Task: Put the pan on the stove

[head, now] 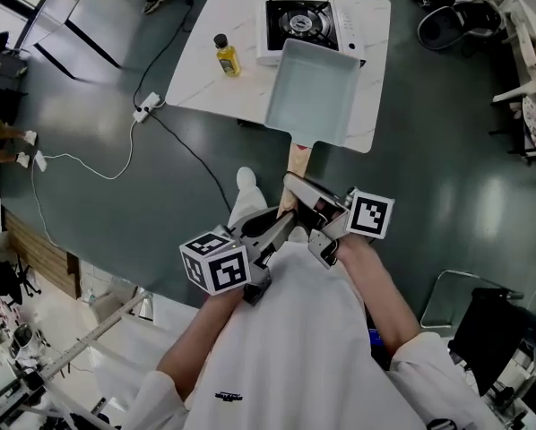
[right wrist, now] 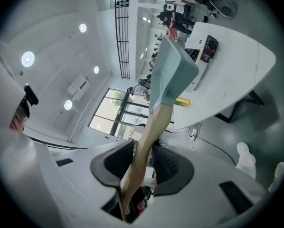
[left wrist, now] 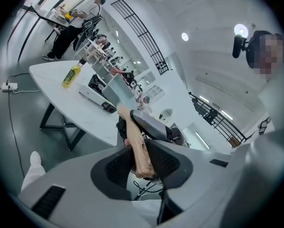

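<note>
Head view: the pale rectangular pan (head: 311, 92) hangs over the near edge of the white worktop (head: 237, 25), its far rim overlapping the stove (head: 301, 23). A yellow bottle (head: 227, 55) stands to the left. The left tool (head: 284, 224) and right tool (head: 306, 202) both meet the wooden handle (head: 298, 161).

Left gripper view: jaws clenched on the handle's end.

Right gripper view: jaws clamped further up the handle, nearer the pan.

**White coat, grey grippers**

The person wears a white coat (head: 290, 330) with a small dark logo (head: 228, 395) low on its front and white sleeves (head: 153, 399) at either side. Past the coat's front edge shows a white shoe (head: 246, 184). Beside the coat, the left gripper (left wrist: 141, 158) and right gripper (right wrist: 142, 163) are pale grey shells with black dimpled pads (left wrist: 114, 169). Each carries a white cube (head: 216, 262) with black square markers.
</note>
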Available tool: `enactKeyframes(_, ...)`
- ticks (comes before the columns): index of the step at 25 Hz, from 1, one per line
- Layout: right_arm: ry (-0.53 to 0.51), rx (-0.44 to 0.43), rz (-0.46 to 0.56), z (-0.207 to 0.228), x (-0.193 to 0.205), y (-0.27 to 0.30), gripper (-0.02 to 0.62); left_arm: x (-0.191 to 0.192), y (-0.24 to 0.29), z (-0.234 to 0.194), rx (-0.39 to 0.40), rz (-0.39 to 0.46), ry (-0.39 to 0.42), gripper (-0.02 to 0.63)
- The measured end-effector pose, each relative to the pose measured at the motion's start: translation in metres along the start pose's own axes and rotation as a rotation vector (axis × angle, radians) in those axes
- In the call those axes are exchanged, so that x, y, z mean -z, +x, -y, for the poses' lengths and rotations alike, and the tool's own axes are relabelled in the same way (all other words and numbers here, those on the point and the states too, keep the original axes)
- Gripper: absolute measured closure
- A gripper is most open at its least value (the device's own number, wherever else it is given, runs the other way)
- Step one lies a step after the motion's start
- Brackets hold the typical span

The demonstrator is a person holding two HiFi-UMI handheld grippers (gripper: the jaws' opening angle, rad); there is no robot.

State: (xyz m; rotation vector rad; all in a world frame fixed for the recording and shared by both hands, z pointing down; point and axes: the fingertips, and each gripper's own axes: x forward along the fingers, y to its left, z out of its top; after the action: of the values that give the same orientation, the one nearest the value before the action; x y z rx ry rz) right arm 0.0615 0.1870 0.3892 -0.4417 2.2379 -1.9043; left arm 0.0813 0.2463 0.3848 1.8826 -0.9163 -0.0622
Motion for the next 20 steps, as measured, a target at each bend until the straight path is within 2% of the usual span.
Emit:
enactKeyframes(4,-0.013,0.012,0.058,0.002,-0.041,0.04,0.466,-0.051,0.01,-0.025,0.043,-0.038,0.027,0.492)
enactKeyframes(9,-0.019,0.038,0.142,0.014,-0.106,0.111,0.466,-0.135,0.028,-0.075,0.095,-0.102,0.048,0.492)
enactKeyframes(15,-0.052,0.04,0.218,-0.007,-0.13,0.125,0.468,-0.168,0.025,-0.07,0.137,-0.145,0.089,0.492)
enactKeyframes(20,-0.041,0.064,0.227,0.006,-0.169,0.166,0.468,-0.212,0.043,-0.101,0.146,-0.169,0.079,0.492)
